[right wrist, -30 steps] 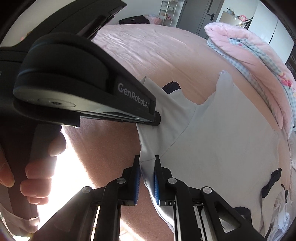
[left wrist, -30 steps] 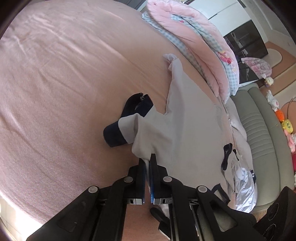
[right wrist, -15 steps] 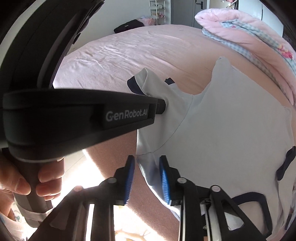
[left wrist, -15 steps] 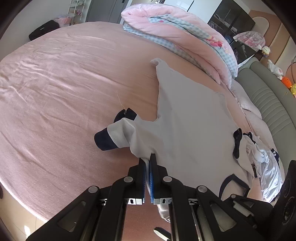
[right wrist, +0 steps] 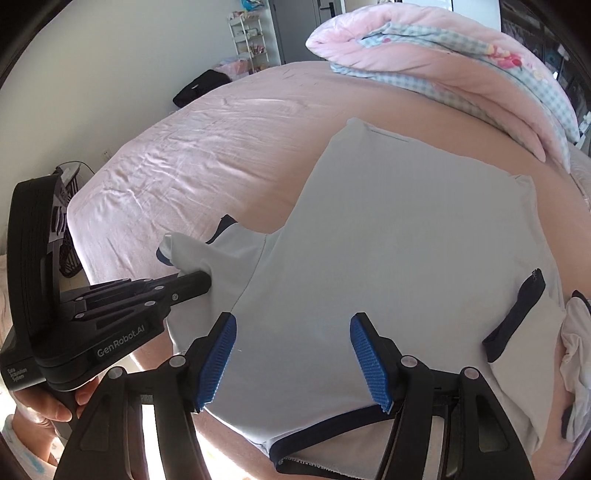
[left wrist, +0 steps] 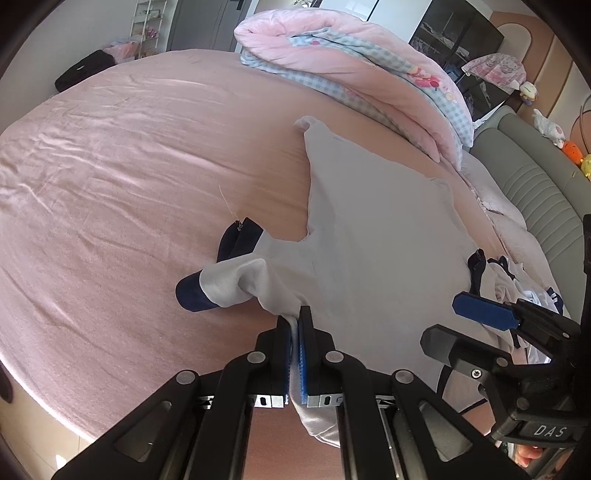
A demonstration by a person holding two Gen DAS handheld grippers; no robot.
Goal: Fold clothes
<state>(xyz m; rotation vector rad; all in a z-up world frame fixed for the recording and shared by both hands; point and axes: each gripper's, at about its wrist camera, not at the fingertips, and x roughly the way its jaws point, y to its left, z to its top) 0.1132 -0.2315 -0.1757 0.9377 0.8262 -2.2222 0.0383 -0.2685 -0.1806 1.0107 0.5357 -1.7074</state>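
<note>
White shirt (right wrist: 388, 236) with navy trim lies spread on the pink bedsheet (left wrist: 129, 166); a folded pink quilt (left wrist: 354, 70) sits beyond it; left gripper (left wrist: 294, 325) pinches its shoulder fabric; right gripper (right wrist: 291, 354) hovers above it, jaws opening, gripping nothing; shelves (right wrist: 251, 33) stand by the wall.

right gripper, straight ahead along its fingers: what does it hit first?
Most likely the white shirt spread on the pink bed. The right gripper points down at the shirt's body, jaws opening with nothing gripped between them, and no other thing lies in that line. Depth is unclear.
</note>
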